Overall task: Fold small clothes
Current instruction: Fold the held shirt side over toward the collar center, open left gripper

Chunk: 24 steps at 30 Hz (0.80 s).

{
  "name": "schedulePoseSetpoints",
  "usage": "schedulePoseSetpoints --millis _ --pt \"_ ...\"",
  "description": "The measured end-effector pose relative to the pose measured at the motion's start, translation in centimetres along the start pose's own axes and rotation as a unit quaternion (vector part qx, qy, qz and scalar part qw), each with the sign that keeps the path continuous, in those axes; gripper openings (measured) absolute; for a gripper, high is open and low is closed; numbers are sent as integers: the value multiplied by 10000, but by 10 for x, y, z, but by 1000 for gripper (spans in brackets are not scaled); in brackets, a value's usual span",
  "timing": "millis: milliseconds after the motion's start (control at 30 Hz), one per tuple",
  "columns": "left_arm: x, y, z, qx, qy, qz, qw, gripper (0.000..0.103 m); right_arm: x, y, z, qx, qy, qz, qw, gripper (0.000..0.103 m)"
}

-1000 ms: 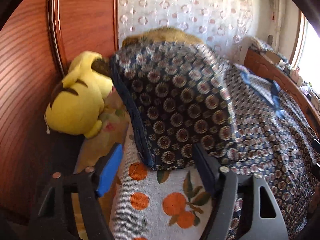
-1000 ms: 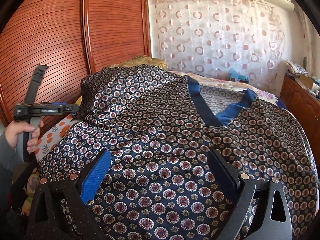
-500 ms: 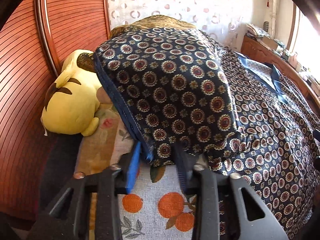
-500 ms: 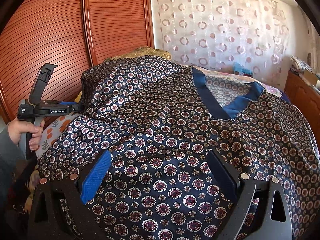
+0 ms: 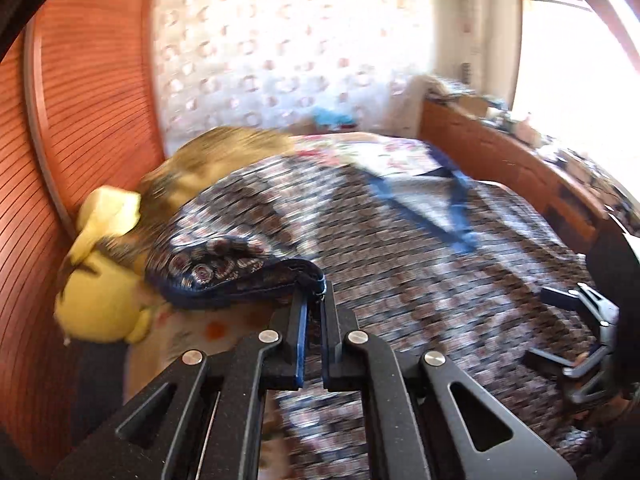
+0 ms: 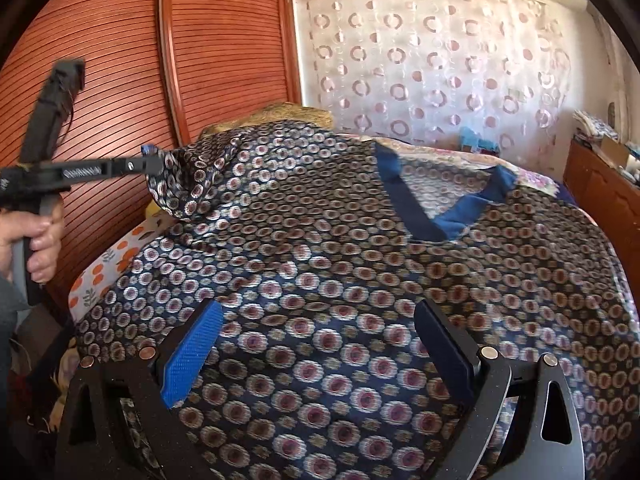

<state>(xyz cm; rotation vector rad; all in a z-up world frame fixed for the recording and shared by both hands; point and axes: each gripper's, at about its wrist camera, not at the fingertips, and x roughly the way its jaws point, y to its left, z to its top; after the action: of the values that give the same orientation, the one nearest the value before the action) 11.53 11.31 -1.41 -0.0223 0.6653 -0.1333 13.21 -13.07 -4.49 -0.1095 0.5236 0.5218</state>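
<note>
A navy shirt with a round medallion print (image 6: 320, 248) and a blue V-neck collar (image 6: 448, 216) lies spread over the bed. My left gripper (image 5: 314, 294) is shut on the hem of the shirt's left sleeve (image 5: 224, 268) and holds it lifted above the bed; it also shows in the right wrist view (image 6: 152, 162) at the far left, with the sleeve (image 6: 188, 188) hanging from it. My right gripper (image 6: 316, 344) is open, hovering just above the shirt's lower front, holding nothing.
A yellow plush toy (image 5: 100, 280) lies at the bed's left edge against the slatted wooden wardrobe (image 6: 120, 80). An orange-print sheet (image 6: 108, 264) shows under the shirt. A wooden dresser (image 5: 520, 168) stands at the right. A patterned curtain (image 6: 440, 64) hangs behind.
My left gripper has closed on the sleeve hem and lifted it up and toward the shirt's middle. The right gripper has stayed open over the shirt's front.
</note>
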Motion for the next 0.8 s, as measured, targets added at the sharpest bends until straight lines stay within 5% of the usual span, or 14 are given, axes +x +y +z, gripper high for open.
schedulePoseSetpoints --millis 267,400,433,500,567,667,800 --pt "2 -50 -4 344 119 -459 9983 6 -32 -37 -2 434 -216 -277 9984 97" --pt "1 -58 -10 353 205 -386 9984 8 -38 -42 -5 493 -227 -355 9979 97" --pt "0 -56 -12 322 224 -347 9986 11 -38 -42 -6 502 -226 -349 9979 97" --pt "-5 -49 -19 254 222 -294 9990 34 -39 -40 -6 487 -219 -335 9980 97" --pt "-10 -40 -27 208 219 -185 9994 45 -38 -35 -5 442 -208 -324 9983 97" --pt "-9 -28 -36 164 350 -64 9992 47 -36 -33 2 342 -208 -288 9988 97" --pt "-10 -5 -55 -92 418 -17 9991 77 -33 -26 14 246 -233 -196 9992 97"
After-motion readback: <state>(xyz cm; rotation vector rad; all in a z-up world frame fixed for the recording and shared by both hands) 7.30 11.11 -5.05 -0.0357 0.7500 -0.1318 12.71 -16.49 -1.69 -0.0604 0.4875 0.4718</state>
